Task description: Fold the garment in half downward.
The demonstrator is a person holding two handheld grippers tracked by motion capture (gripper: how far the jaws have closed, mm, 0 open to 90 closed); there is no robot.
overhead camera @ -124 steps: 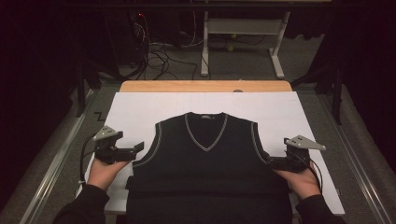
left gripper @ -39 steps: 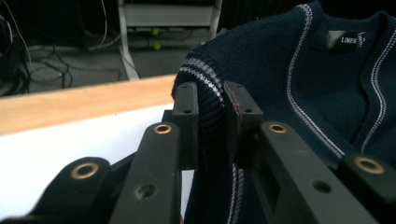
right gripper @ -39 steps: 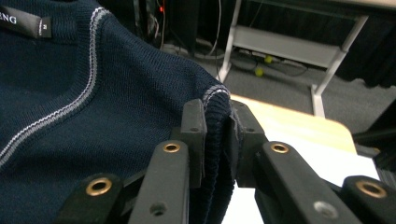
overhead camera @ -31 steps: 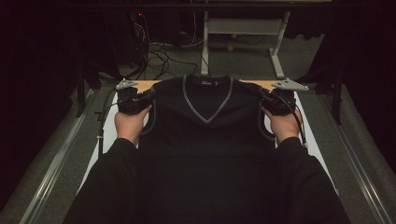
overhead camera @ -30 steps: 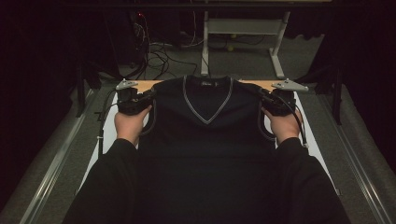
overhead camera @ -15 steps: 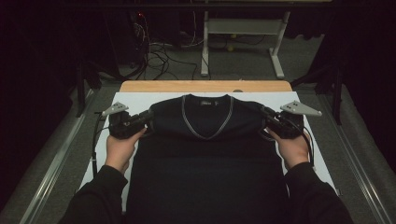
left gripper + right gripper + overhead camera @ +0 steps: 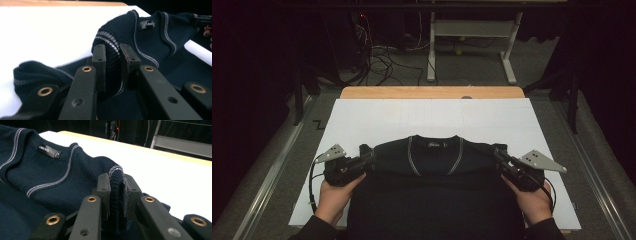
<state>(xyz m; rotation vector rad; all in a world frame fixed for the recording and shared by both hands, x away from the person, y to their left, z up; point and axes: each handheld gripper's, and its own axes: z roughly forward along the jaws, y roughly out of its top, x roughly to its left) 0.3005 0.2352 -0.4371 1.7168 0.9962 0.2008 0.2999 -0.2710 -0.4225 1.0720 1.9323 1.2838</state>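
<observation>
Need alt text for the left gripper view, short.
The left gripper is shut on the striped ribbed edge of a navy knit vest, bunched between its jaws. Beyond lie the V-neck collar with its label and the white table.

Overhead view, 2 close jaw-level views

Sweater vest (image 7: 437,200) on table (image 7: 377,117), between left gripper (image 7: 368,161) and right gripper (image 7: 501,159).

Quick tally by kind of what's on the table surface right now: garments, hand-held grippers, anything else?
Navy sweater vest: 1
Hand-held grippers: 2, the left hand-held gripper and the right hand-held gripper, each clamped on a shoulder edge of the vest
White table sheet: 1
Total: 4
</observation>
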